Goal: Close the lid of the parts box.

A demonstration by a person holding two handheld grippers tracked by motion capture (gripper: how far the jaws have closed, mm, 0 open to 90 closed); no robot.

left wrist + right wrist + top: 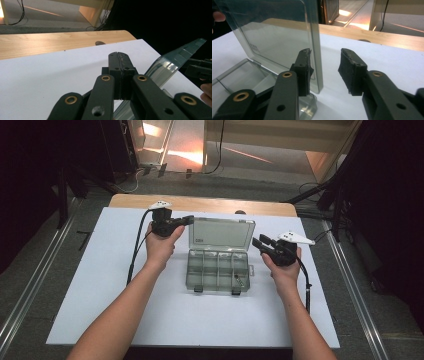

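Observation:
A clear plastic compartment box (pixel 190 270) lies open mid-table, its lid (pixel 222 232) standing upright behind it. My left gripper (pixel 188 220) is shut, its tips by the lid's upper left corner; in the left gripper view the shut gripper (pixel 119 56) has the lid's edge (pixel 175 60) beside it on the right, not between its jaws. My right gripper (pixel 261 241) is open at the lid's right edge. In the right gripper view the open gripper (pixel 325 53) straddles the lid (pixel 274 32), whose edge stands just inside the left jaw.
The box sits on a white board (pixel 100 285) over a wooden table (pixel 200 202). A small metal part (pixel 240 280) lies in a front right compartment. Cables trail from both grippers. Dark stands and floor rails flank the table.

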